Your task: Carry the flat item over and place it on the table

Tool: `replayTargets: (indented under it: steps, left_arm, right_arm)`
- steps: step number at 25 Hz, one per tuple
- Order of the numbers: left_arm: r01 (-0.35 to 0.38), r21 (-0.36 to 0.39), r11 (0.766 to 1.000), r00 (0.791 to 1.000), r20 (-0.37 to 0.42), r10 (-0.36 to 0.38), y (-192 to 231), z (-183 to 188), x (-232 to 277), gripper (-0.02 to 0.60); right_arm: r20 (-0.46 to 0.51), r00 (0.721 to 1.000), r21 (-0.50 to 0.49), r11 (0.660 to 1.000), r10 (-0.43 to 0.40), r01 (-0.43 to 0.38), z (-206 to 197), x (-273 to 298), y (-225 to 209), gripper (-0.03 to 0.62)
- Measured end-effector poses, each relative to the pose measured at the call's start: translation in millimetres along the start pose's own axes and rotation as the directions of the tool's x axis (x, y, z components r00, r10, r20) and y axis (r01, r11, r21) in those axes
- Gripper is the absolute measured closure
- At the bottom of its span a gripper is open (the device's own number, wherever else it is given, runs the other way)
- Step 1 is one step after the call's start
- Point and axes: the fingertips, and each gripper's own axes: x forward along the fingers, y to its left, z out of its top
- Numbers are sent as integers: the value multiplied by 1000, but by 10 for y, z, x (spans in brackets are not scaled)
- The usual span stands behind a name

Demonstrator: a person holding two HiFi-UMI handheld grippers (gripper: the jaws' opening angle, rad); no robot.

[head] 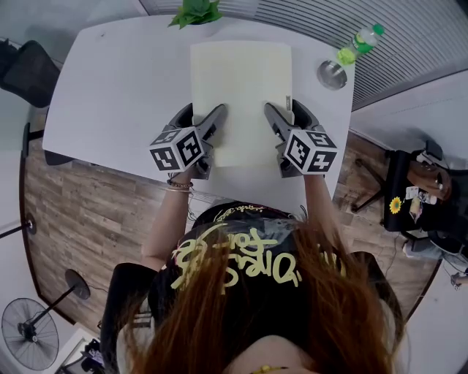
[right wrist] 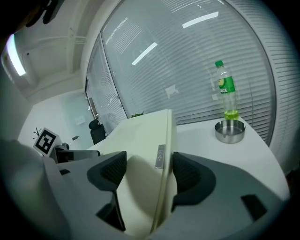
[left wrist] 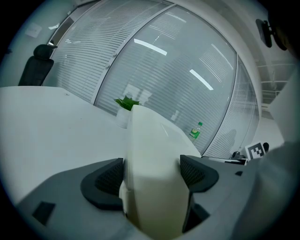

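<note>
White table [head: 110, 88] runs out toward slatted window blinds [left wrist: 154, 70]. Over its middle is a cream flat board [head: 241, 95], with its long sides running near to far. The left gripper [left wrist: 152, 176] is clamped on the board's near left edge, and the right gripper [right wrist: 149, 173] is clamped on its near right edge. Whether the board rests on the table cannot be told. A green plant [head: 196, 11] stands at the far edge. At the far right, a green bottle [head: 358, 44] stands just beside a metal dish [head: 332, 74].

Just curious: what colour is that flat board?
Pale cream board, clearest in the head view.
</note>
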Motion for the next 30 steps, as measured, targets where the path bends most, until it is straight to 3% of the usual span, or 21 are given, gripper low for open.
replayTargets:
  steps: [30]
  left_arm:
    - [-39, -27, 999, 992, -117, 36, 88, -151, 181, 202]
  right_arm:
    - [-118, 992, 33, 998, -44, 48, -143, 128, -116, 279]
